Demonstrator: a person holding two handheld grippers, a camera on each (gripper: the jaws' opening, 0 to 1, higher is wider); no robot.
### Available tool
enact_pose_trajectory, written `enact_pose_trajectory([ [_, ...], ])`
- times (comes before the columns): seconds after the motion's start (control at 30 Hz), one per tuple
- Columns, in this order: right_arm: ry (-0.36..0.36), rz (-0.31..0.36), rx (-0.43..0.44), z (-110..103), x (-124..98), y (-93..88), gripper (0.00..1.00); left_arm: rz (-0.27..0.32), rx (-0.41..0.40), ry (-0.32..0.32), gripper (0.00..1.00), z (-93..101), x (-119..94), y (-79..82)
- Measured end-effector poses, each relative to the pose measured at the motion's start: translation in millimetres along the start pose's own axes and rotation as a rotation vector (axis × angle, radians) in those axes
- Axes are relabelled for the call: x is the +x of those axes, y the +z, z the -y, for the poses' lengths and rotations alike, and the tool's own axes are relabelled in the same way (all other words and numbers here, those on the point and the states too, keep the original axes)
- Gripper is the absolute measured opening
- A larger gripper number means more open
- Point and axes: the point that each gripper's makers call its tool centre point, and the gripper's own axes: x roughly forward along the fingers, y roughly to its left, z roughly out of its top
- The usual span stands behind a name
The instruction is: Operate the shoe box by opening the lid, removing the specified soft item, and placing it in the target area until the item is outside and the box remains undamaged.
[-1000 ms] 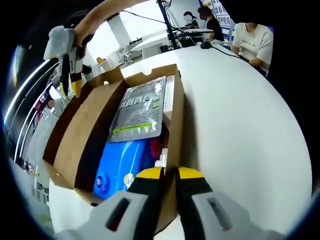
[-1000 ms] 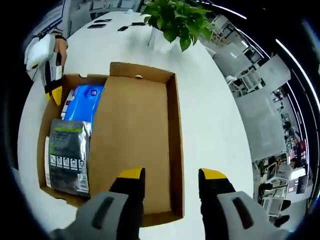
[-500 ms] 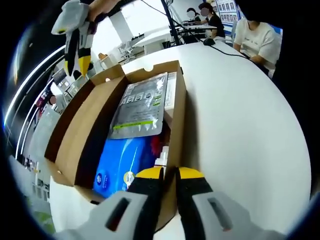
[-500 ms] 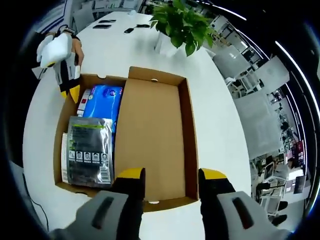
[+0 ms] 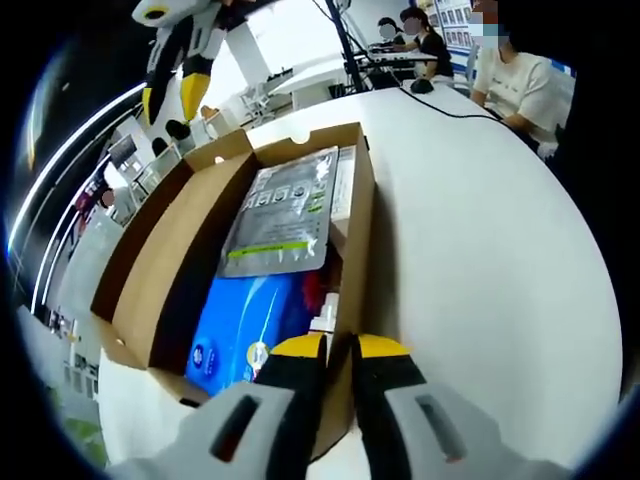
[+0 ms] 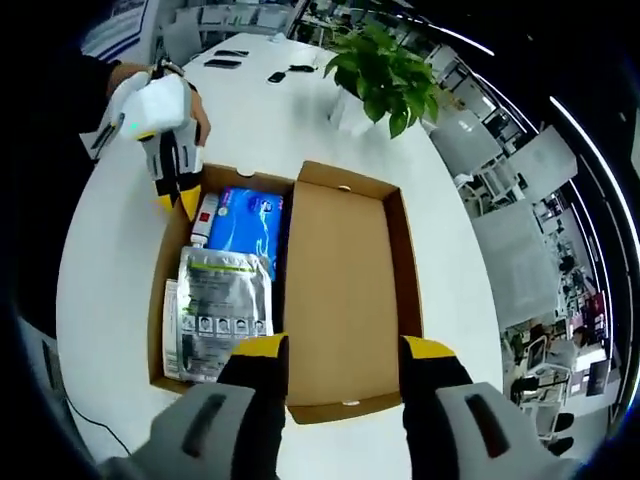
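Both grippers share one build: the left gripper [image 5: 328, 347] and right gripper [image 6: 343, 350] have light grey moulded bodies with slotted recesses, black jaws capped in yellow, and a dark sleeve [image 6: 75, 85] behind the left one.

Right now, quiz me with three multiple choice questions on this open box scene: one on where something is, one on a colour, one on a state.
1. Where does the silver foil pouch lie?
A. In the brown cardboard shoe box
B. On the white table
C. Under the potted green plant

2. What colour is the soft pack beside the pouch?
A. Red
B. Blue
C. Black

3. How is the right gripper?
A. Shut on the pouch
B. Shut on the lid
C. Open

Answers: 1 A, the box walls surround it. 2 B, its wrapper is blue. 3 C, a gap separates its jaws, holding nothing.
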Motion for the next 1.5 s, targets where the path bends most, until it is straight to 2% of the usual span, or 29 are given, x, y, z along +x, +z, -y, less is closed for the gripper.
enact_pose_trajectory([
  [0.27,-0.011,0.049,0.0,-27,-11,11.6,0.45,-0.002,-0.009,0.001,0.1,0.2,0,-0.1],
  [0.53,-0.016,0.038,0.003,-56,-15,-0.9,0.45,-0.002,-0.015,0.009,0.1,2.0,0,0.3],
  [0.67,-0.047,0.07,0.01,-69,-18,-0.4,0.44,0.007,-0.024,0.015,0.1,2.2,0,0.6],
  [1.0,-0.071,0.133,0.071,-117,-19,-1.9,0.44,-0.001,-0.048,0.029,0.1,1.4,0,0.2],
  [1.1,-0.083,0.144,0.088,-124,-18,-6.8,0.46,-0.011,-0.034,0.027,0.1,1.6,0,-0.1],
  [1.23,-0.082,0.127,0.113,-130,-14,-13.0,0.48,-0.008,-0.015,0.027,0.1,2.1,0,0.1],
  [1.3,-0.09,0.139,0.132,-132,-14,-8.7,0.48,-0.016,-0.014,0.034,0.1,2.4,1,-0.1],
  [1.5,-0.086,0.16,0.143,-138,-11,3.4,0.48,-0.083,0.081,0.042,0.1,5.5,2,-3.5],
])
